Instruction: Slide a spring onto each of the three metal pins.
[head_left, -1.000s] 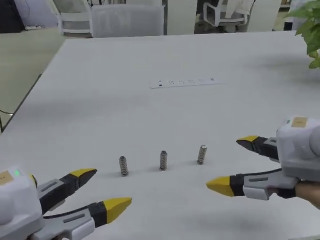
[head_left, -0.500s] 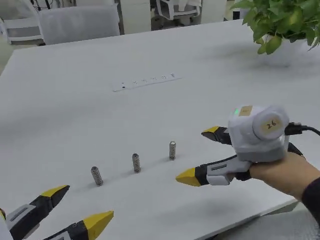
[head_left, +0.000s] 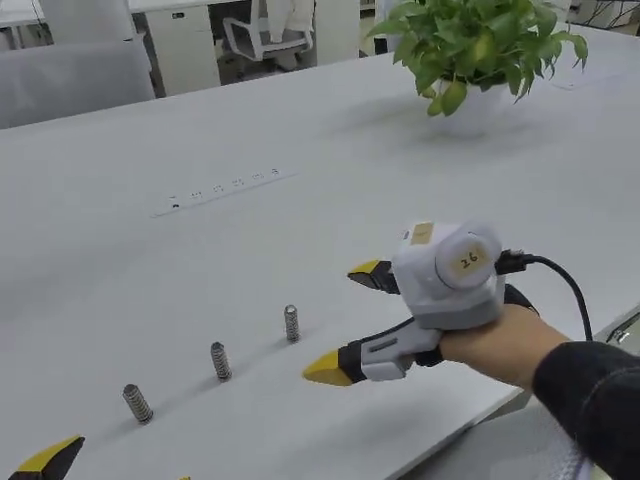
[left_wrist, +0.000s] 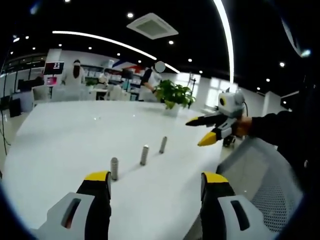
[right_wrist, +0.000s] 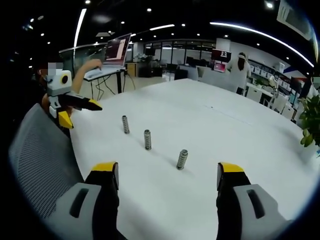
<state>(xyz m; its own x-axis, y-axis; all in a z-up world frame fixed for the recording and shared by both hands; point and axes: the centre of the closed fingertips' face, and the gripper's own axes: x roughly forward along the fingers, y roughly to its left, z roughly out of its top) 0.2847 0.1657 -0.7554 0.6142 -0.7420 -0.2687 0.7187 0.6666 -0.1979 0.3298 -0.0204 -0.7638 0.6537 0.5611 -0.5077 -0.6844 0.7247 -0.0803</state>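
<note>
Yellow-tipped right hand-held gripper (head_left: 343, 320), jaws wide apart and empty, beside the spring-covered pins (head_left: 220, 360); left hand-held gripper (left_wrist: 156, 179) near them, likewise apart, empty.

white table (head_left: 100, 250) | potted plant (head_left: 480, 50) | office chair (head_left: 265, 25) | strip (head_left: 215, 190), maybe sockets

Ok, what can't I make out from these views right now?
Whether a pin stands inside each spring: the coils cover it, and it is too small in the head view and both gripper views.
The left gripper: the head view's bottom edge cuts off all but one yellow fingertip.
The strip on the table: markings too small to read in the head view.
</note>
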